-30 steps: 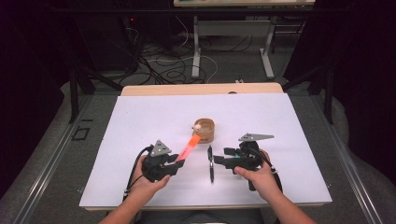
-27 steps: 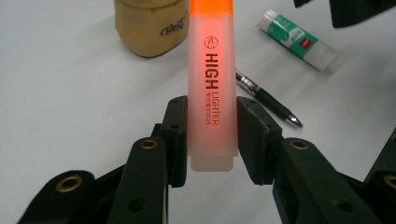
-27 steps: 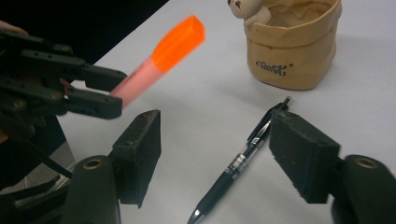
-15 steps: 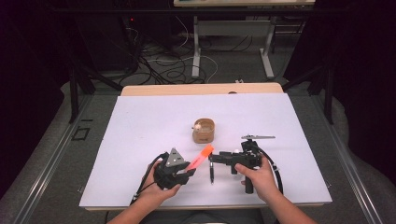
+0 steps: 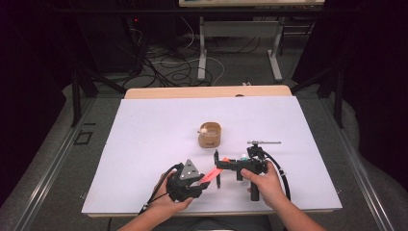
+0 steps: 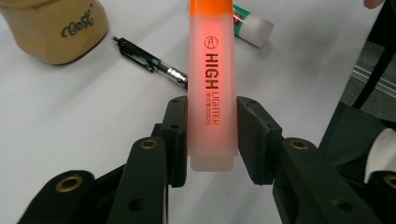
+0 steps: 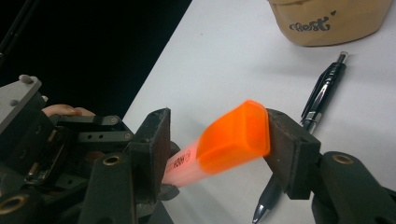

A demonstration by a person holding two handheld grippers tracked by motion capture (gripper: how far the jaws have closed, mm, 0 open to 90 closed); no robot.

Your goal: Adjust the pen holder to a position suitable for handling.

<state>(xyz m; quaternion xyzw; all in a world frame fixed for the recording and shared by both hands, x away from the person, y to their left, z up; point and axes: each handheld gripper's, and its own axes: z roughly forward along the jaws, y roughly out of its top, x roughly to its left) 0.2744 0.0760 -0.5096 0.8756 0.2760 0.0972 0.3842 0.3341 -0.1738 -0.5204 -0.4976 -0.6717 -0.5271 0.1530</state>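
Highlighter (image 5: 208, 175) bridges the two grippers, low over the near part of the table, and that line between them is what the coming move turns on. At the left, the left gripper (image 5: 198, 181) clamps the pale barrel near its butt end; in the left gripper view the jaws press on both sides of the printed body (image 6: 212, 98). From there the long axis runs rightward and slightly away from the person, orange cap (image 7: 235, 136) leading, straight into the right gripper (image 5: 217, 168). In the right gripper view the cap sits between that gripper's jaws, which have just been closing: the right-hand pad touches the cap's side, while a gap shows at the other pad, so the grip looks not yet made. Judging from this, uncapping is in hand, and the pull would need to run along the barrel's axis, the two hands drawing apart.

Under the cap a black pen (image 5: 217, 177) lies on the sheet, pointing toward the person. Farther back stands a tan pencil holder (image 5: 210, 135), and a glue stick (image 6: 252, 25) lies beyond the pen in the left gripper view. A thin metal tool (image 5: 263, 142) rests to the right.

White sheet (image 5: 144, 144) covers the table; behind it are cables, metal table legs and dark curtains.
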